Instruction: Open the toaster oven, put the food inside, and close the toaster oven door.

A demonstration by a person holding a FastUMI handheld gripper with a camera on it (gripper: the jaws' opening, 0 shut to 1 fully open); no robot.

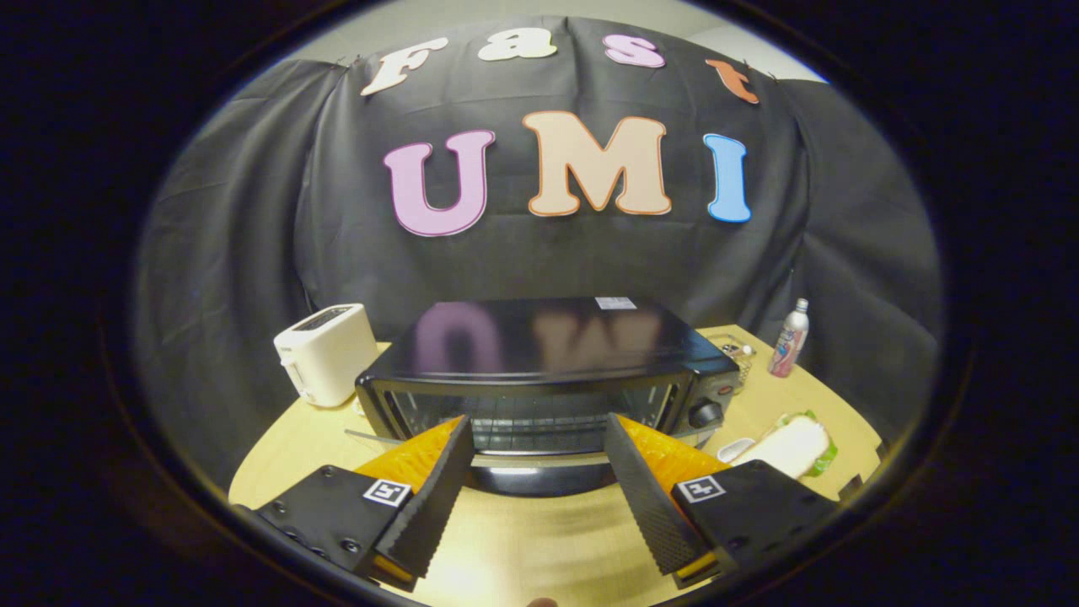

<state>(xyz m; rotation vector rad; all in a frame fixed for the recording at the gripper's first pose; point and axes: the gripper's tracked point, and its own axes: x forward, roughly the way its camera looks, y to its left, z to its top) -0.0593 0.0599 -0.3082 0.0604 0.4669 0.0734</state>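
While the wooden table (523, 548) spreads pale under everything, the black toaster oven (548, 371) sits square at its middle, just ahead of the fingers, and its glass door looks shut, with the handle bar low across the front between the two fingertips. The gripper (535, 426) hangs with its jaws spread wide and nothing between them, both tips close to the door's lower edge; I cannot tell whether they touch it. Left of the oven stands a white toaster (324, 352). Right of the oven, beyond the right finger, lies the sandwich (792, 447) on the table. Farther back stands a small bottle (789, 339).
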